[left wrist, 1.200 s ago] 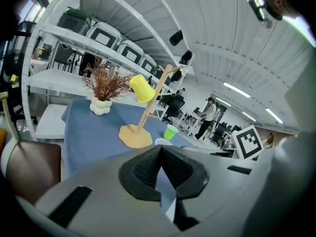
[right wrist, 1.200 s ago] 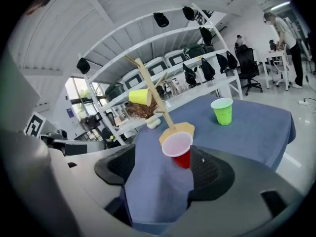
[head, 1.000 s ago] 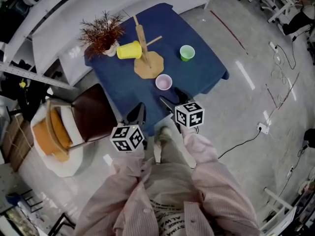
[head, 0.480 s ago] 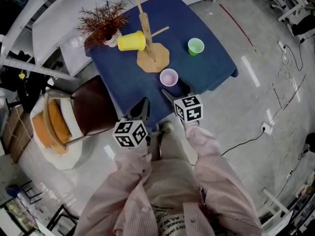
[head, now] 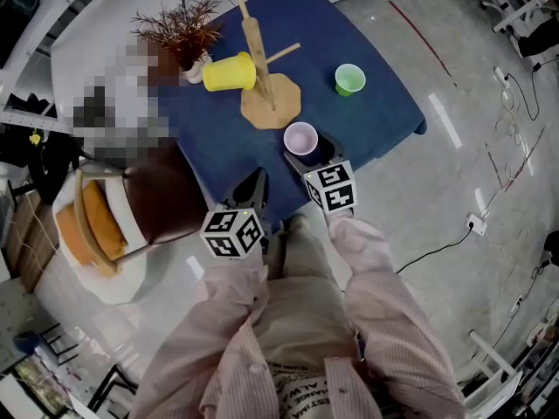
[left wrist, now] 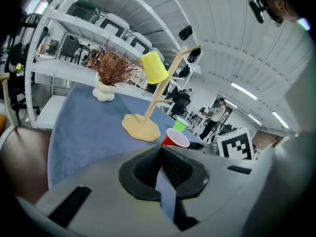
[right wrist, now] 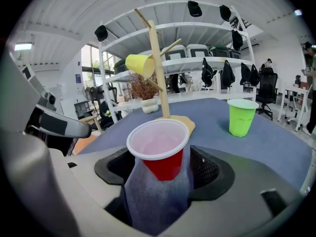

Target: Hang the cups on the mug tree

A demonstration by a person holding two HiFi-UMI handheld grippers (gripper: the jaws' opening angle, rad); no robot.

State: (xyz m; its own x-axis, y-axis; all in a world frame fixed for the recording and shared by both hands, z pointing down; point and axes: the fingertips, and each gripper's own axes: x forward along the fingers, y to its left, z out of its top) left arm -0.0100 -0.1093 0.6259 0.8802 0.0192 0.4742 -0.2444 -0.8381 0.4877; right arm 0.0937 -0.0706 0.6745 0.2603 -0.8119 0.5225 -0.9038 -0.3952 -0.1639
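A wooden mug tree (head: 265, 68) stands on the blue table (head: 376, 116), with a yellow cup (head: 230, 72) hanging on one of its left pegs. A green cup (head: 349, 78) stands upright to its right. Nearer me stands a red cup (right wrist: 160, 149) with a pale inside, also seen from above (head: 300, 137). My right gripper (right wrist: 163, 158) is open, its jaws on either side of the red cup with a gap on each side. My left gripper (left wrist: 160, 149) is shut and holds nothing, low at the table's near edge (head: 254, 188).
A dried plant in a white vase (head: 182, 37) stands at the table's back left. A brown chair (head: 162, 201) is left of the table, beside a seat with an orange cushion (head: 87, 234). Cables (head: 489, 147) lie on the floor at the right.
My right gripper has moved forward to the red cup, which now sits between its jaws. The left gripper has hardly moved.
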